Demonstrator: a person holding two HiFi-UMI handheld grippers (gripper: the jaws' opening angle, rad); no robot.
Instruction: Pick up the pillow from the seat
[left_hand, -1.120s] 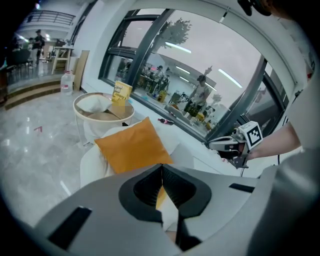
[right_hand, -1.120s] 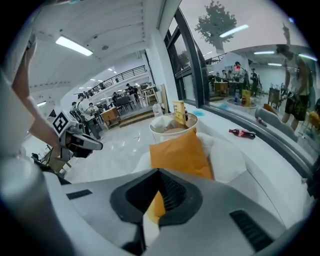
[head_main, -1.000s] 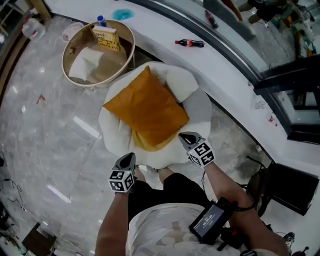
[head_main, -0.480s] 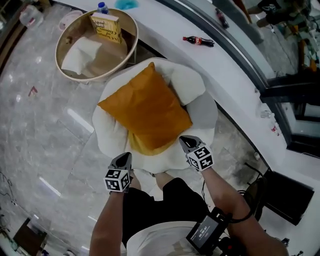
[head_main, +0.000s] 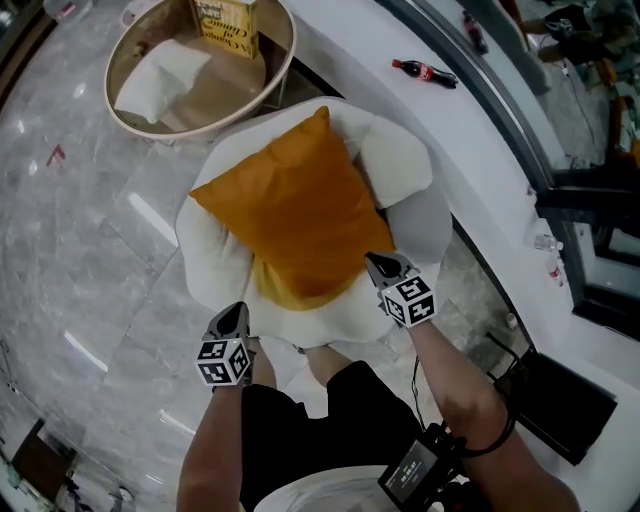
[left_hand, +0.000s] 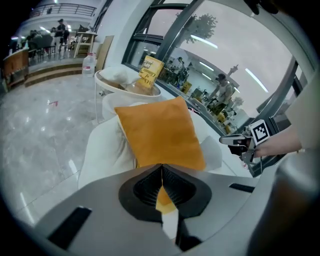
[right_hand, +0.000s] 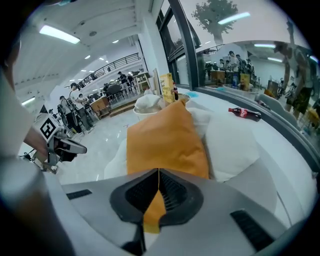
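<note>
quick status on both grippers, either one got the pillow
Left gripper: jaws closed, holding nothing.
Right gripper: jaws closed, holding nothing; the orange pillow lies on the seat.

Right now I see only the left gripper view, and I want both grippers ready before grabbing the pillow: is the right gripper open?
Observer: No. The right gripper is shut, its fingers together with nothing between them.
Operator: Where is it relative to the pillow?
Observer: In the head view it hangs by the near right corner of the pillow, over the seat.
Operator: And my left one, seen from above?
Observer: The left gripper is at the seat's near left rim, just short of the pillow's edge.
</note>
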